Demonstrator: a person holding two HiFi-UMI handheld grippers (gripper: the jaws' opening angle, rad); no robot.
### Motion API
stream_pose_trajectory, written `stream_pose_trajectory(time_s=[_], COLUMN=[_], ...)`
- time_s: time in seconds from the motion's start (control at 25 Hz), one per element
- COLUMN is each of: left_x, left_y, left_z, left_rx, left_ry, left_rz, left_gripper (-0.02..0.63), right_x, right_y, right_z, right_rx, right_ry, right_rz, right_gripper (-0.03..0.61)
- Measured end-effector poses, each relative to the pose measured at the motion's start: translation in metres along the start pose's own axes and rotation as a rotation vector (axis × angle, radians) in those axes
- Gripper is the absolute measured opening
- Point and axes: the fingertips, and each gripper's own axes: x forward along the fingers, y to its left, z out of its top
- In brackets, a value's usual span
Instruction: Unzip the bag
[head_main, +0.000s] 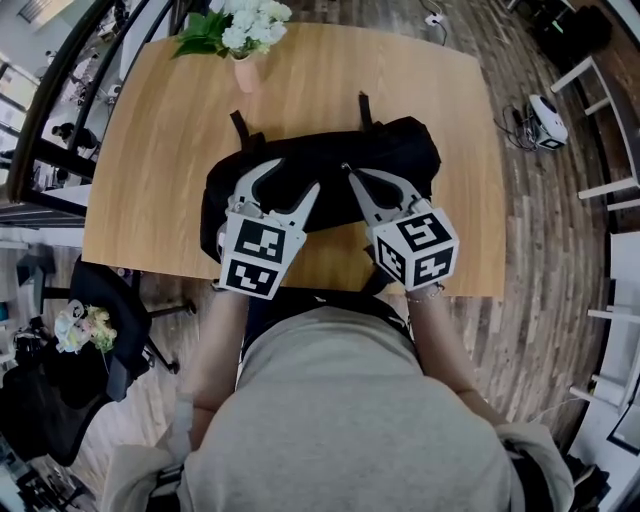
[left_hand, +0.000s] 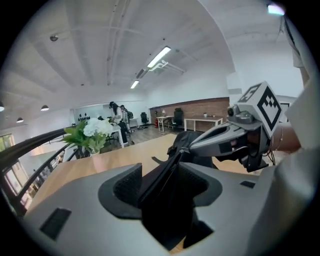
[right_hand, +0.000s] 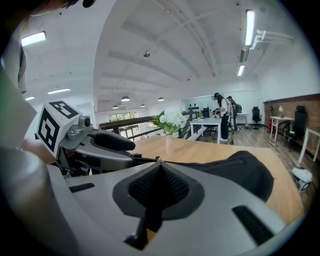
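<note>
- Head view: black bag (head_main: 400, 150) lies across the desk (head_main: 150, 180), near the front edge. Left tongs (head_main: 298, 174) stand wide over the bag's left half. Right tongs (head_main: 348, 172) are closed to a point on its top seam. Vase (head_main: 245, 72) stands well behind.
- Left gripper view: left tongs (left_hand: 160, 180) gape, and a raised ridge of bag (left_hand: 200, 140) runs between the pads without being pressed. Only here does a small grey pull (left_hand: 185, 149) show at the tip of the right tongs (left_hand: 187, 148).
- Right gripper view: right tongs (right_hand: 159, 165) are pinched tight, apparently on that pull, though the pull itself cannot be made out. Bag (right_hand: 240, 172) bulges to the right, and left tongs (right_hand: 137, 152) sit just beside.
- Step in hand, judged: clamp the fabric with the left tongs close behind the pull, then draw the pull along the seam, low and straight, so the bag does not slide.
</note>
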Motion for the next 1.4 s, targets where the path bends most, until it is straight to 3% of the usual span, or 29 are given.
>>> stream_pose_trajectory(time_s=[0.28,0.48,0.6,0.96,1.4], left_x=[0.029,0.033,0.034,0.036,0.038], left_y=[-0.019,-0.021,-0.020,-0.020,-0.018], left_z=[-0.013,-0.019,-0.020,-0.021,-0.021], left_rx=[0.132,0.131,0.133,0.101,0.069], left_ry=[0.092,0.119,0.123,0.120,0.125], left_rz=[0.005,0.020,0.017,0.027,0.036], left_gripper=[0.216,0.096,0.066,0.052,0.049], right_x=[0.000,0.000,0.002,0.003,-0.001], right_y=[0.000,-0.001,-0.001,-0.003,-0.017], right_z=[0.001,0.000,0.000,-0.001,-0.004], right_rx=[0.004,0.003,0.020,0.073,0.098], right_ry=[-0.009,-0.012,-0.017,-0.034,-0.030], right_rz=[0.013,0.020,0.036,0.074,0.057], right_gripper=[0.009,0.009,0.009,0.009,0.009])
